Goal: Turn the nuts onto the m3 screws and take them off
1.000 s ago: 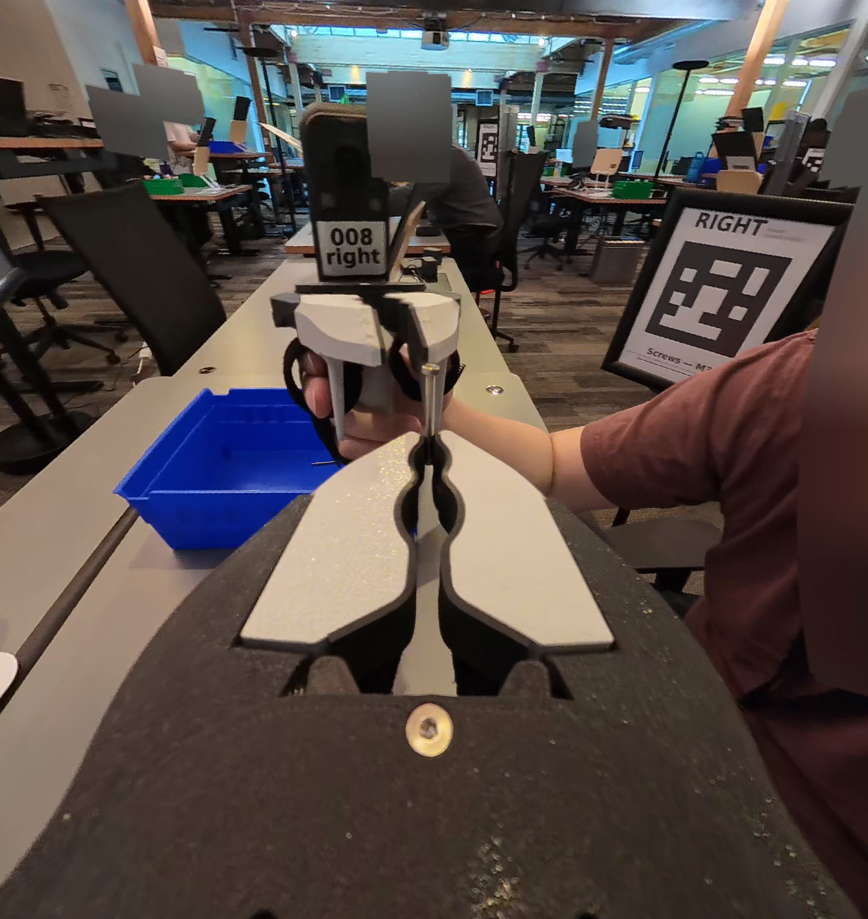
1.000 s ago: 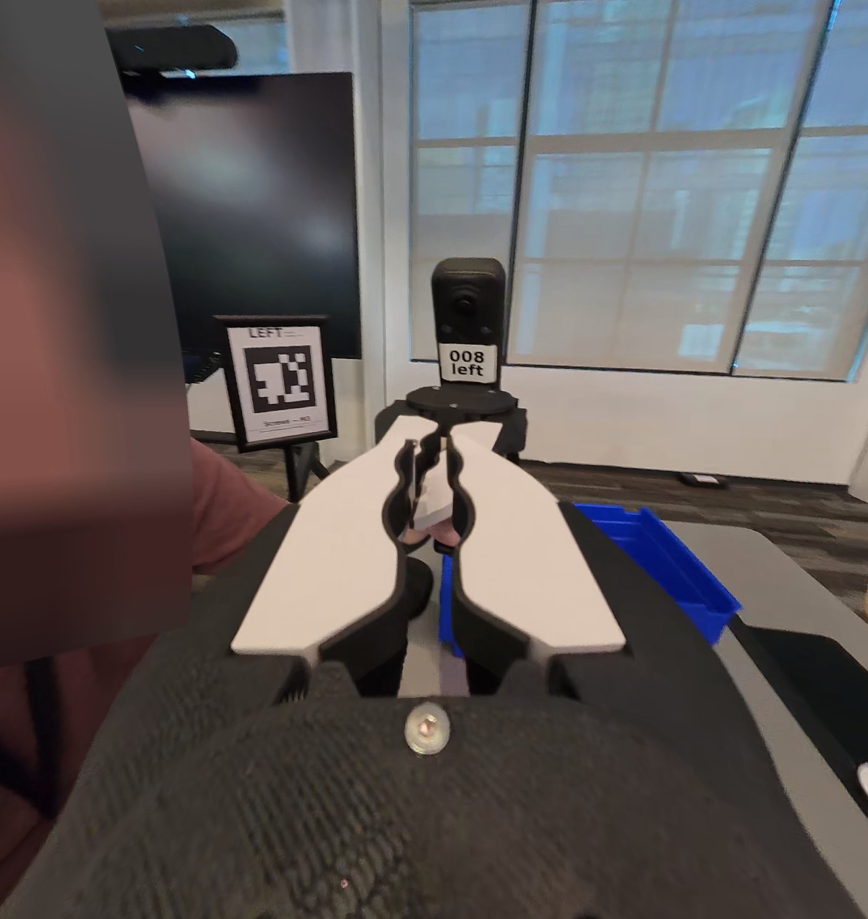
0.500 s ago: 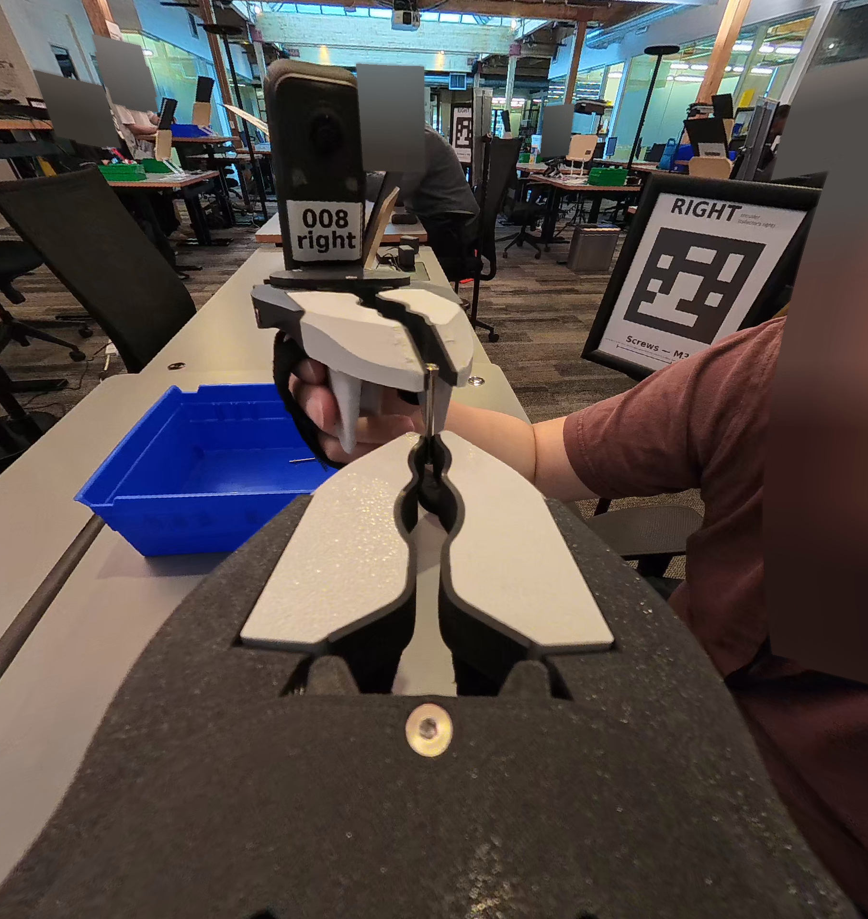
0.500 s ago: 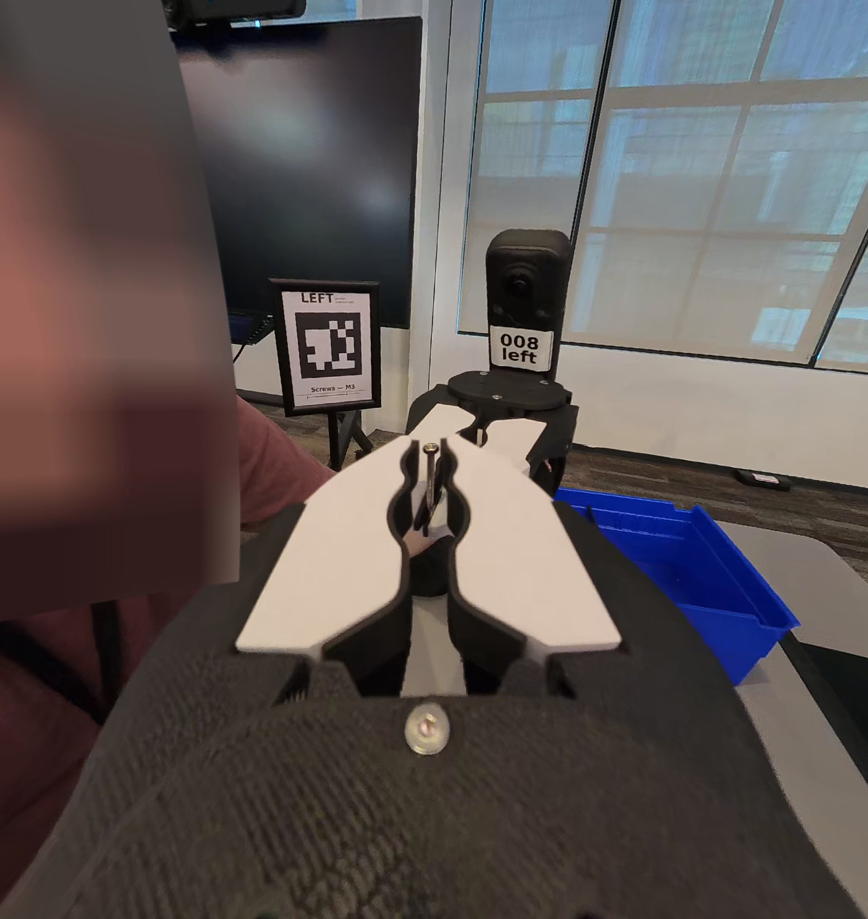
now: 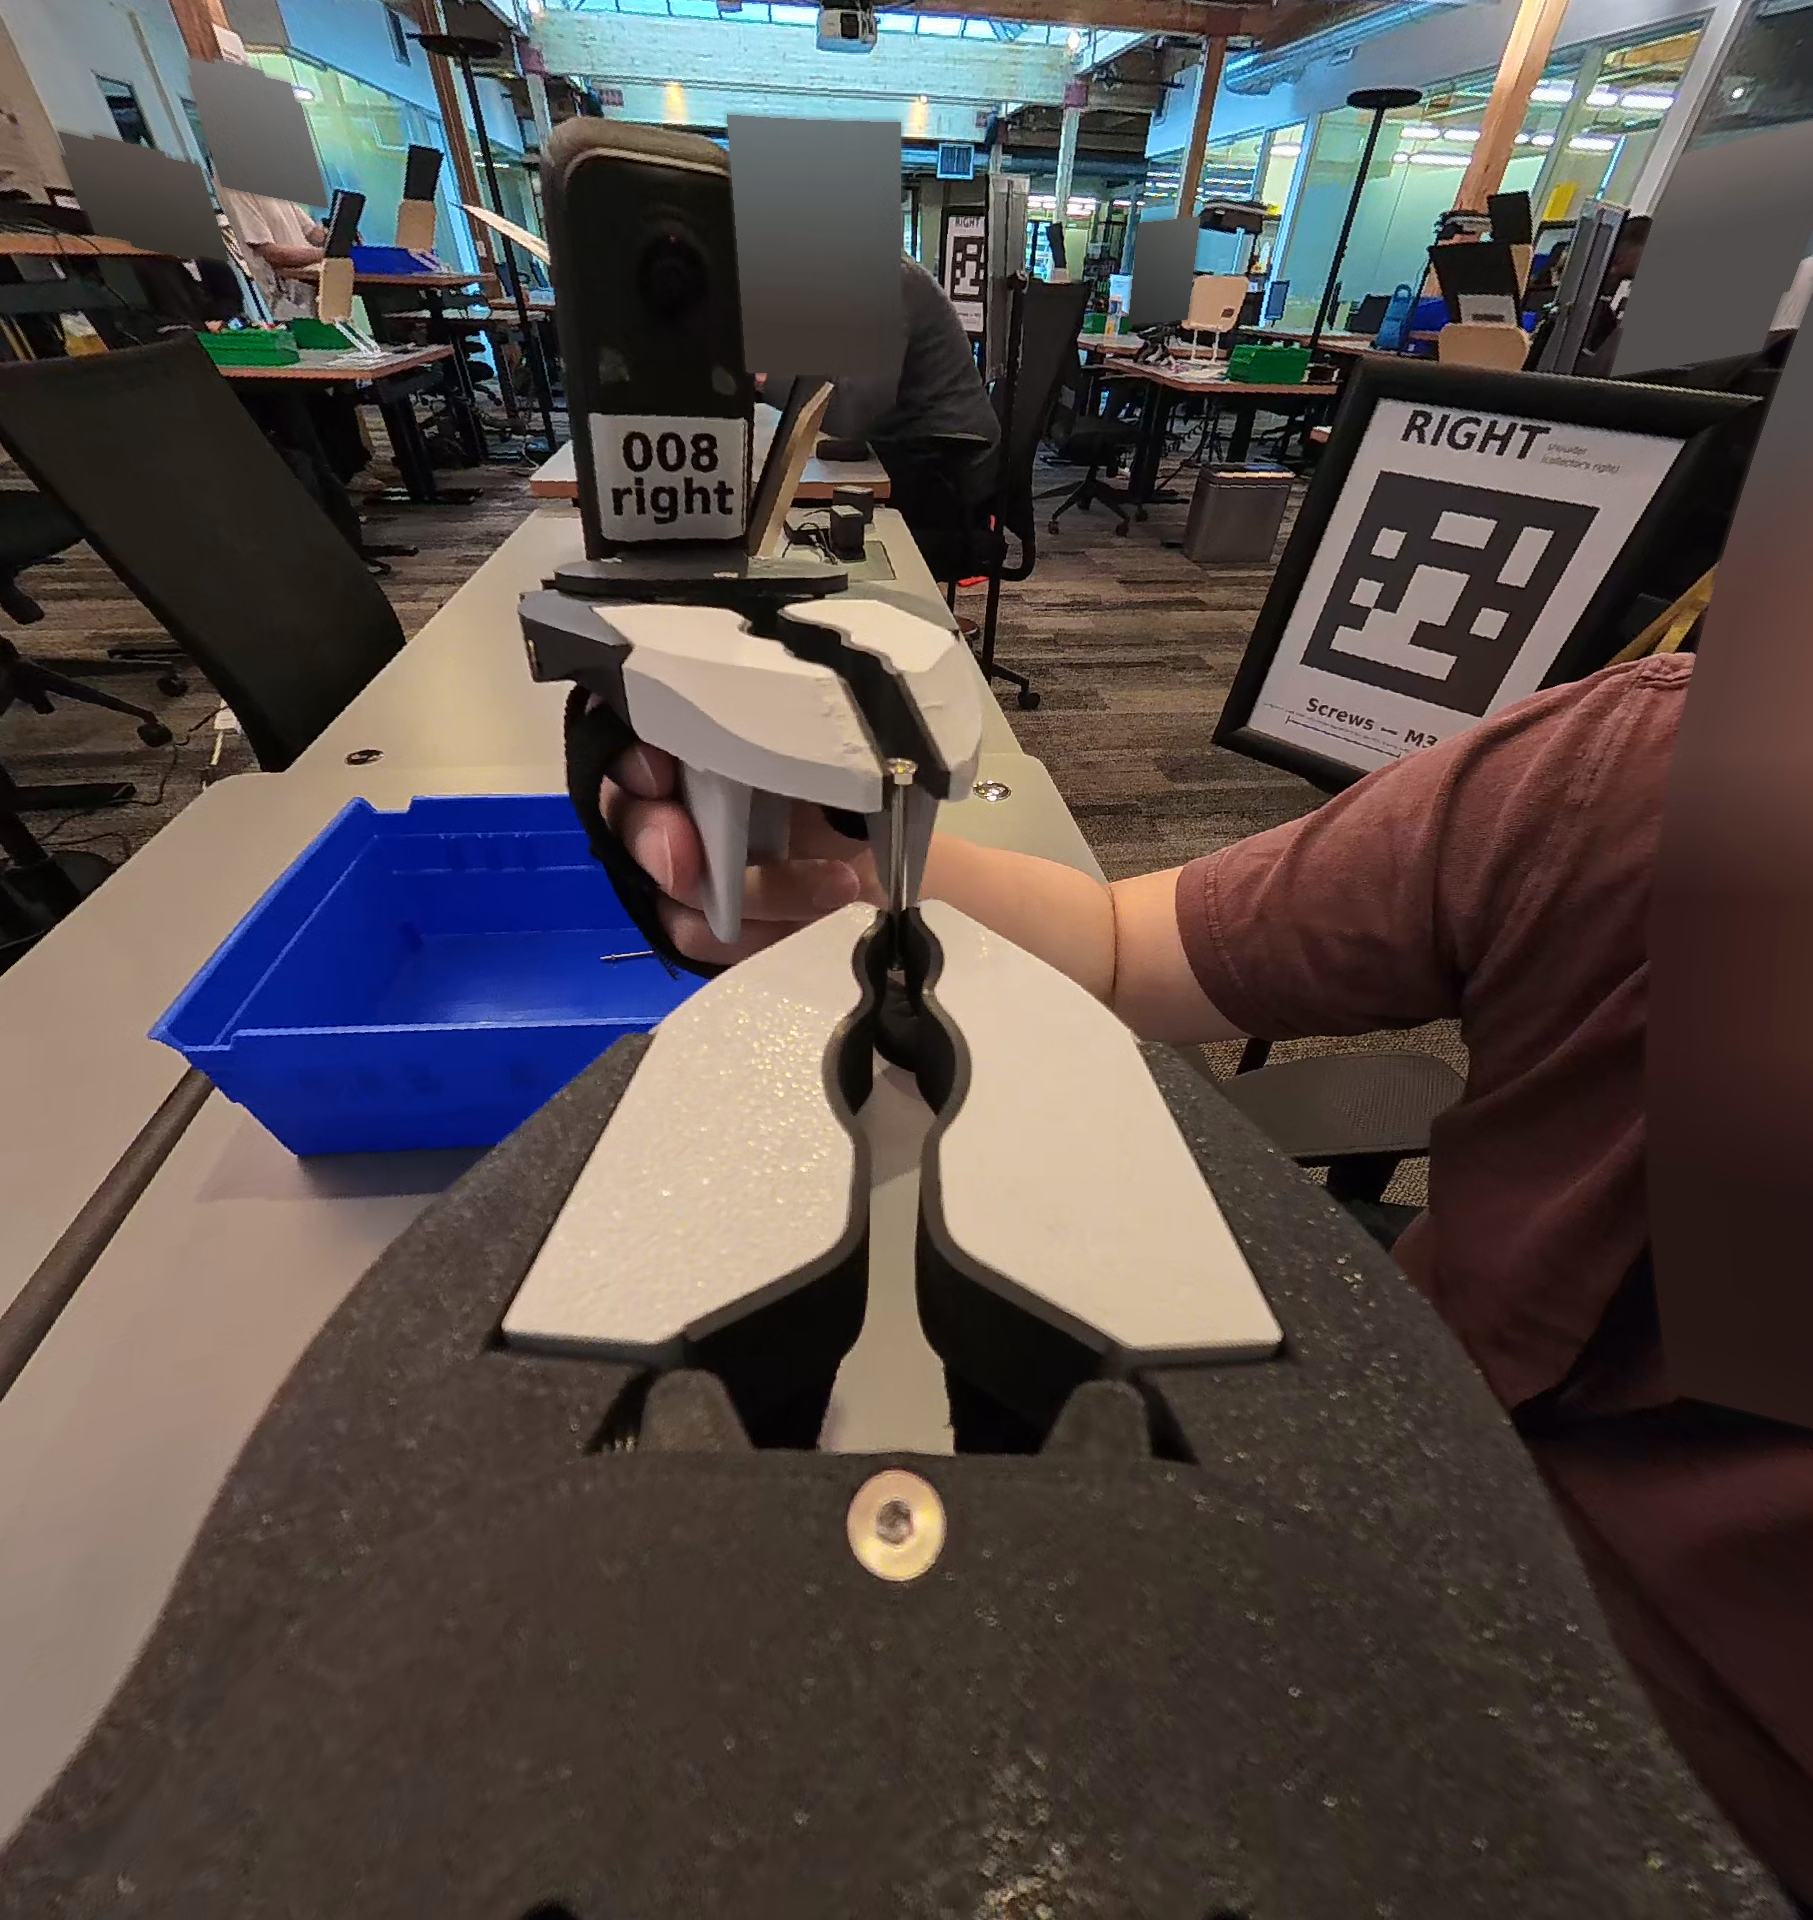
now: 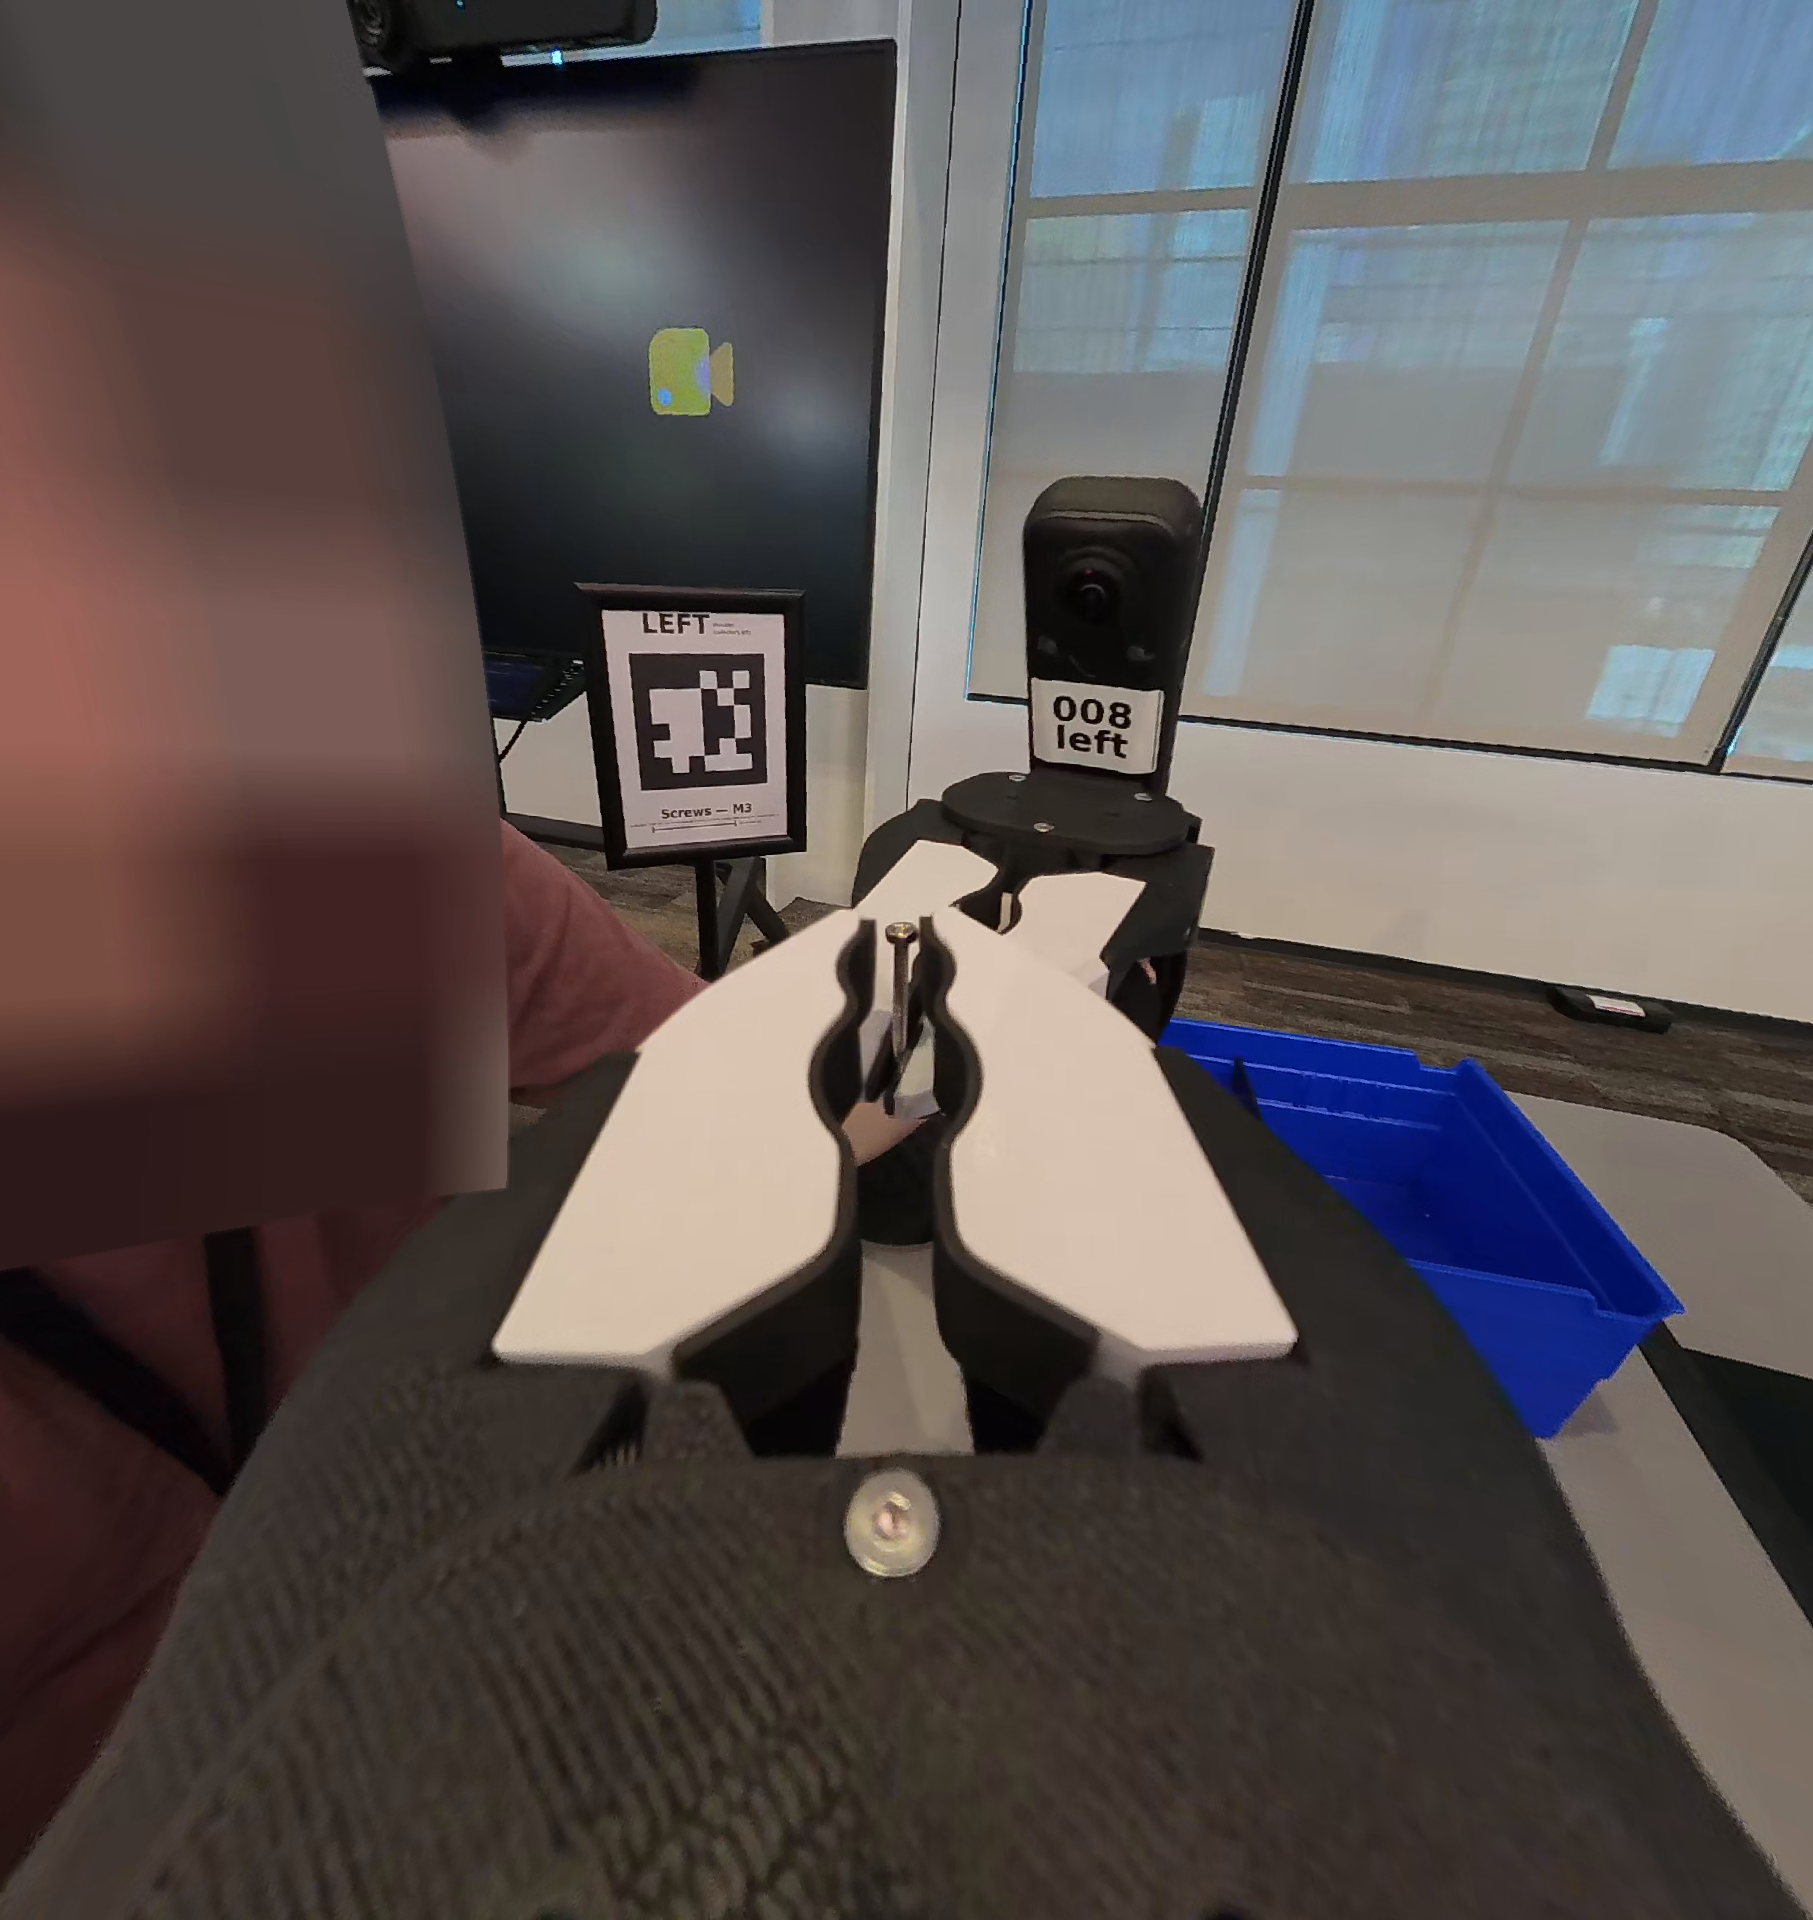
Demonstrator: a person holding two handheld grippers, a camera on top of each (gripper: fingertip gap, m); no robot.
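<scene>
Right gripper [image 6: 900, 935] pinches thin steel screw [image 6: 899, 977] upright; left gripper [image 5: 897, 920] jaws pressed at its lower end, nut not discernible. White labels on both cameras; framed marker sign [image 5: 1442, 582]; blue plastic bin [image 5: 403, 997].

A long grey worktop [image 5: 71, 1039] carries a blue plastic bin [image 5: 362, 1091] near its edge. The bin stands open-topped and flat on the worktop, a dark seam [image 5: 81, 1236] running along the surface beside it.

floor: dark carpet [image 5: 1110, 644] | furniture: black chairs [image 5: 206, 540], desks [image 5: 1214, 379] | windows [image 6: 1453, 364]: large, bright
</scene>
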